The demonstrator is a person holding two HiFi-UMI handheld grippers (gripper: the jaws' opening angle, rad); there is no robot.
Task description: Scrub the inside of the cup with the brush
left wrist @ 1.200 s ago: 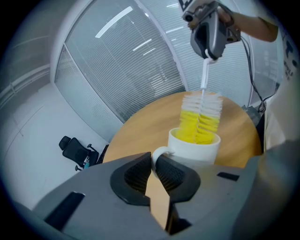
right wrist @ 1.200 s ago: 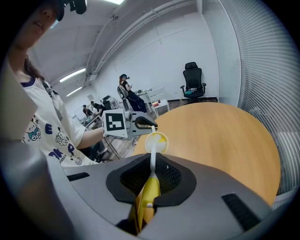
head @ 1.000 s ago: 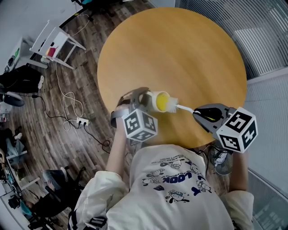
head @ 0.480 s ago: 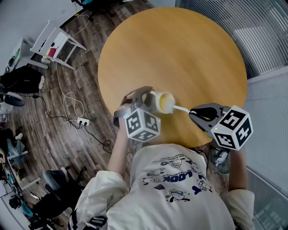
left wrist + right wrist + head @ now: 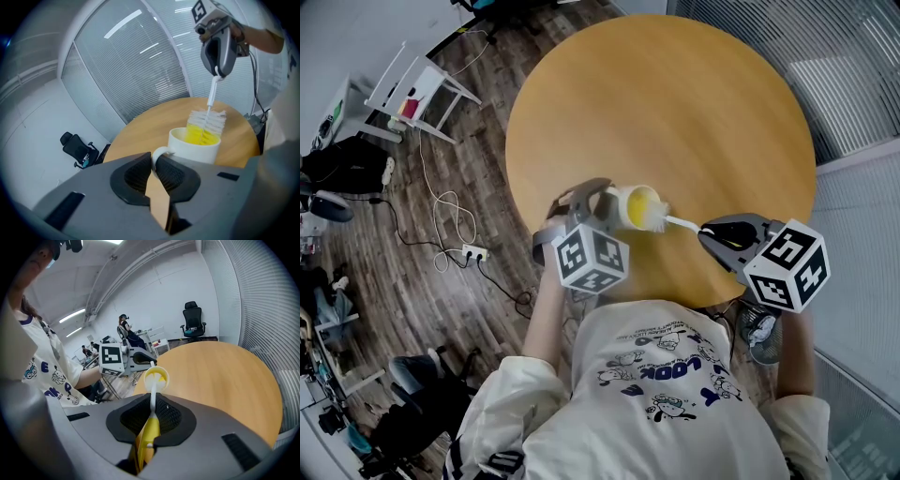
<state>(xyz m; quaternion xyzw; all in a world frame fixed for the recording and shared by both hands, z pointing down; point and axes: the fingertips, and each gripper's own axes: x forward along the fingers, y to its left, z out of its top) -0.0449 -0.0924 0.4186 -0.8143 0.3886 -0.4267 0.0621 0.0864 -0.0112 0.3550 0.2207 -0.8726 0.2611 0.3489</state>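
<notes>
A white cup (image 5: pixel 636 207) with a yellow inside is held tilted above the near edge of the round wooden table (image 5: pixel 675 103). My left gripper (image 5: pixel 600 200) is shut on the cup's handle (image 5: pixel 157 155), which sits pinched between the pads. The brush (image 5: pixel 657 220) has white and yellow bristles (image 5: pixel 206 125). They sit in the cup's mouth, partly above the rim. Its thin white stem runs to my right gripper (image 5: pixel 713 232), which is shut on the yellow brush handle (image 5: pixel 150 433). In the right gripper view the cup (image 5: pixel 156 377) faces me with the stem going into it.
The table edge lies just under both grippers, with the person's body right behind it. Left of the table are wooden floor, loose cables and a power strip (image 5: pixel 470 251), and a white rack (image 5: pixel 417 89). Blinds (image 5: pixel 825 66) line the right side. An office chair (image 5: pixel 193 319) stands beyond the table.
Half a second ago the bristles sat deeper in the cup. Now they stick out past the rim again, as one second ago. Both grippers kept their grips and shifted only slightly.
</notes>
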